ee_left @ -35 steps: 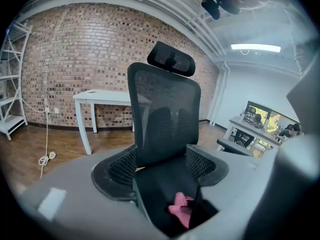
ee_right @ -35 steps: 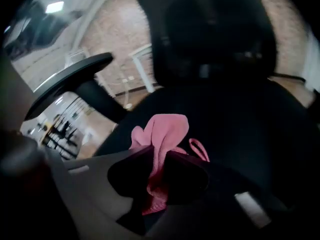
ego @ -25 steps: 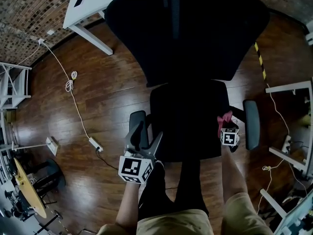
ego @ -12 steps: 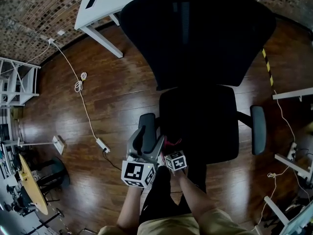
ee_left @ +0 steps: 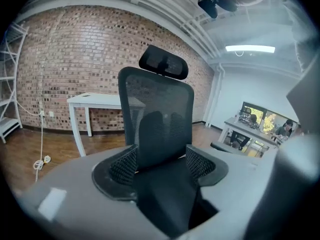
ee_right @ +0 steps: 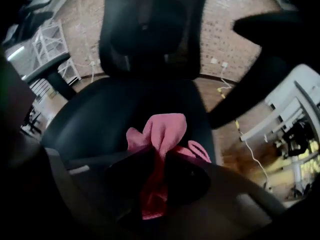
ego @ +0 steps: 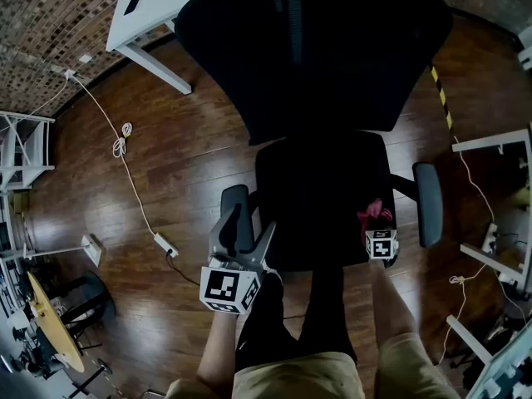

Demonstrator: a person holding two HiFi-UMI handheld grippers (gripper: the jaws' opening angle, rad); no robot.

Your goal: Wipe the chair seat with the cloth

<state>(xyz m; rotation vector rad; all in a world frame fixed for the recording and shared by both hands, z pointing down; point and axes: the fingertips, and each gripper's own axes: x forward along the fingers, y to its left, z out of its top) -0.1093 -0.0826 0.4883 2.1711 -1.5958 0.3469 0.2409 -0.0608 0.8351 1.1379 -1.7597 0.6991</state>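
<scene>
A black office chair is shown from above on a wooden floor [ego: 183,165]. A pink cloth [ee_right: 162,134] is pinched between the nearly closed jaws of the right gripper [ee_right: 159,169], at the front right edge of the chair seat [ego: 316,198], near the right armrest [ego: 428,204]. Most of the cloth is bunched ahead of the jaws and appears to rest on the seat. The left gripper [ego: 241,235] is held off the seat's front left corner, by the left armrest [ego: 234,210], with its jaws spread wide and nothing gripped. The cloth is judged soft, light and limp, likely to fold under itself when pushed. It is best gripped at a gathered middle, so that a broad flap is left to drag across the seat.
</scene>
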